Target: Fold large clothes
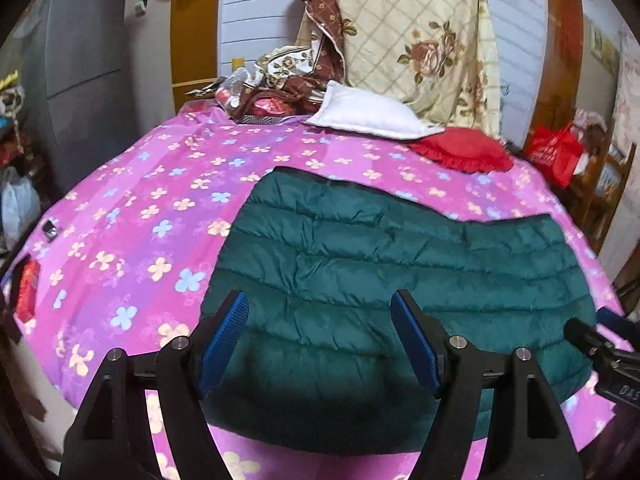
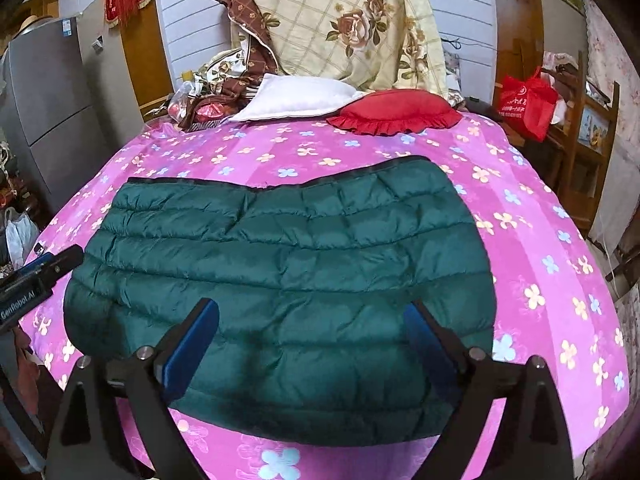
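Both tools hang over the near edge of the bed (image 1: 120, 208), each with its blue pads spread wide and nothing between them: the left tool (image 1: 320, 344) above the left half of the jacket (image 1: 360, 264), the right tool (image 2: 312, 344) above its middle. One green quilted jacket lies flat on the pink flowered sheet, near the front edge, already a compact rounded block with a dark trimmed edge on the far side and no sleeves showing (they seem tucked under or inside, though I cannot tell which). So the folding looks well along; what is left, I judge, is at most one more fold to halve the block, or simply letting it be. By count: one jacket, two tools, one white pillow (image 2: 296, 96), one red frilled cushion (image 2: 396, 114) just beside it, one beige rose-print quilt (image 2: 340, 24) heaped at the head, and one red bag (image 2: 528, 104) off to the right.
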The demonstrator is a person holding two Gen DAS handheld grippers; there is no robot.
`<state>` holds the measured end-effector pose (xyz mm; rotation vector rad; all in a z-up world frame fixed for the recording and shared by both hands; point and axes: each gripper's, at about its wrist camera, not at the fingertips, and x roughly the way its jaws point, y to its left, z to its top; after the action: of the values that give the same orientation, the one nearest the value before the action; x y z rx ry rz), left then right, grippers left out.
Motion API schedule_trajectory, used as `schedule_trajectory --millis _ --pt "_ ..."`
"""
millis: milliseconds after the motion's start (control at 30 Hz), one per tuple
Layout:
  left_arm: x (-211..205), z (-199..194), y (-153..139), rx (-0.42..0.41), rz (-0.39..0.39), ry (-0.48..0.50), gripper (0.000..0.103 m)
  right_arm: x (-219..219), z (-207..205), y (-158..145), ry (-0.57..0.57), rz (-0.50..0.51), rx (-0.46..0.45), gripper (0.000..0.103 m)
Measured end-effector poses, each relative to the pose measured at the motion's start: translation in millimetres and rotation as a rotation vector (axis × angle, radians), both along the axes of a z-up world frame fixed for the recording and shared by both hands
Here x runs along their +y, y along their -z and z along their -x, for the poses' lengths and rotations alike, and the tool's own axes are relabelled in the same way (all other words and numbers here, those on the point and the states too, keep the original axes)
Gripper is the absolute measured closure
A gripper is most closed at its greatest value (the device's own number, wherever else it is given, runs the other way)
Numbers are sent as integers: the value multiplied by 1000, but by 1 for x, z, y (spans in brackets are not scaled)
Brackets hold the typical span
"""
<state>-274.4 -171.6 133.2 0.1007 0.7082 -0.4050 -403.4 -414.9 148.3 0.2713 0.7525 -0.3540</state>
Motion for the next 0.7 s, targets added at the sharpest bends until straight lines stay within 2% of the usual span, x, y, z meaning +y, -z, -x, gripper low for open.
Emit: schedule_trajectory --millis 67,300,700 --pt "-5 4 2 -26 -37 -10 47 2 -1 2 3 1 1 7" --pt "-12 11 4 -49 -42 7 47 6 -2 5 8 7 8 7" --pt "-21 14 8 -25 -42 22 47 6 -4 13 20 17 31 7"
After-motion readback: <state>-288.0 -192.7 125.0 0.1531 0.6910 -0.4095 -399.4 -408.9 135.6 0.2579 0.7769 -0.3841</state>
